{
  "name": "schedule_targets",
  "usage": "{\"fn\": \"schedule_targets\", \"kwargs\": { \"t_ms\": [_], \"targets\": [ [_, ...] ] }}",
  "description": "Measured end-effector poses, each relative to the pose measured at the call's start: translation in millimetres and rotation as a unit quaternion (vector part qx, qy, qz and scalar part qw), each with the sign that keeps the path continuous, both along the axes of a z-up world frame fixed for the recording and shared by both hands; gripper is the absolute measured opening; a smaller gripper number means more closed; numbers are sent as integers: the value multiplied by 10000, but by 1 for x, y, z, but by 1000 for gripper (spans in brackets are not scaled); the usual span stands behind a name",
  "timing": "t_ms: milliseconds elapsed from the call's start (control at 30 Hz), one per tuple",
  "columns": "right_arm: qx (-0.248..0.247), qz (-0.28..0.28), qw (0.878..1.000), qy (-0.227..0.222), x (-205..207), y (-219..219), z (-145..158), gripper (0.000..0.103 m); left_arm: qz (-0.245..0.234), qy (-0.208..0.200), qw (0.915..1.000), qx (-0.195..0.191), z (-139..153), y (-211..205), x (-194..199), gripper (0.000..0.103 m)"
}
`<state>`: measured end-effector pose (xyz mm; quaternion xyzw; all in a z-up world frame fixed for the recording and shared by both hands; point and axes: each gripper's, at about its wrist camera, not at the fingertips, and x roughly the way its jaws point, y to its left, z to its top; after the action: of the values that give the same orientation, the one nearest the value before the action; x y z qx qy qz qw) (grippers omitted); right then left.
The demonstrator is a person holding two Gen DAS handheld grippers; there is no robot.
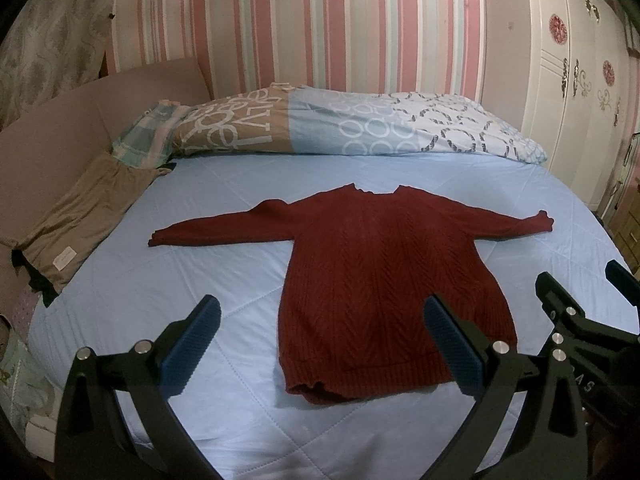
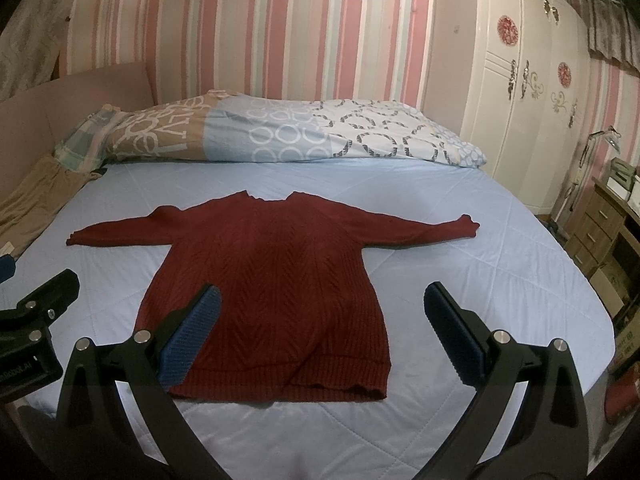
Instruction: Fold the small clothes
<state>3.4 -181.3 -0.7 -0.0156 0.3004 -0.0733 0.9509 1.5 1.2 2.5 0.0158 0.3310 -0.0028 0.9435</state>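
A dark red knitted sweater [image 1: 384, 276] lies flat on the light blue bed sheet [image 1: 208, 280], sleeves spread to both sides, hem toward me. It also shows in the right wrist view [image 2: 272, 292]. My left gripper [image 1: 320, 344] is open and empty, held above the bed near the hem's left part. My right gripper [image 2: 320, 336] is open and empty, held above the hem's right part. The right gripper's body shows at the right edge of the left wrist view [image 1: 576, 320]; the left one's body shows at the left edge of the right wrist view [image 2: 36, 320].
A folded patterned quilt [image 1: 340, 128] lies across the head of the bed. A tan garment [image 1: 84, 216] lies at the bed's left edge by the pink headboard [image 1: 80, 120]. A white wardrobe [image 2: 520, 100] and a wooden drawer unit [image 2: 600, 232] stand to the right.
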Motion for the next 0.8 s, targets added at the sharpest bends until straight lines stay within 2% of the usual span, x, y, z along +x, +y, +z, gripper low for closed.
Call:
{"fn": "schedule_targets", "kwargs": {
  "t_ms": [800],
  "targets": [
    [-7, 2, 10000, -4, 2, 3, 2, 100, 4, -16, 10000, 28, 0, 0, 0, 102]
  ]
}}
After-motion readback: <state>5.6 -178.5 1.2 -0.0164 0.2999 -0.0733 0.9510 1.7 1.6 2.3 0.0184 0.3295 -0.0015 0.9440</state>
